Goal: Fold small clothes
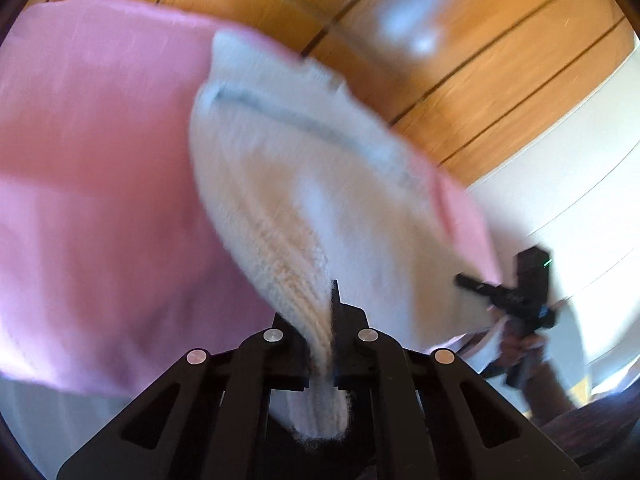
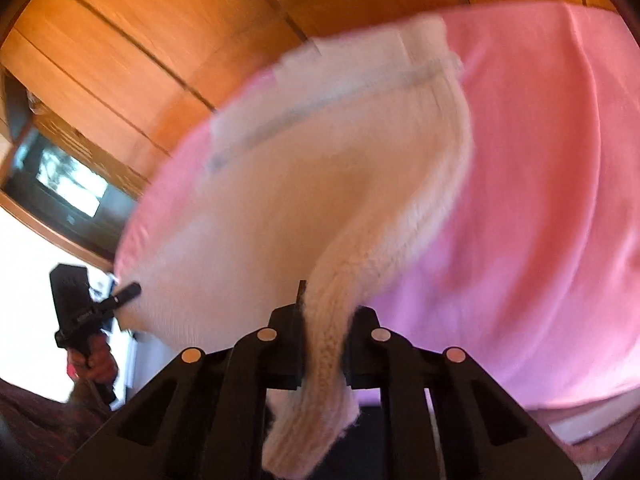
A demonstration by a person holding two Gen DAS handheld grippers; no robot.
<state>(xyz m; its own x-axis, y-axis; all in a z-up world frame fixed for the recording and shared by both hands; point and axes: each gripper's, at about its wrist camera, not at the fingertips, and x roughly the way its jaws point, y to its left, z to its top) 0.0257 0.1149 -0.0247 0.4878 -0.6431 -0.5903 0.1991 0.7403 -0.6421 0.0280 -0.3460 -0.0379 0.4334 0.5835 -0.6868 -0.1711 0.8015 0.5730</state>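
Note:
A cream knitted garment (image 1: 304, 184) with a grey stripe near its hem hangs stretched in the air between my two grippers, blurred by motion. My left gripper (image 1: 320, 320) is shut on one ribbed corner of it. My right gripper (image 2: 324, 320) is shut on the other corner of the garment (image 2: 320, 184). Each gripper shows in the other's view: the right one in the left wrist view (image 1: 516, 300), the left one in the right wrist view (image 2: 92, 304). A pink cloth (image 1: 92, 152) lies behind the garment, also in the right wrist view (image 2: 540, 184).
A wooden panelled wall (image 1: 460, 80) fills the background, also in the right wrist view (image 2: 140, 52). A dark screen (image 2: 60, 188) sits at the left. A white surface (image 1: 580, 184) is at the right.

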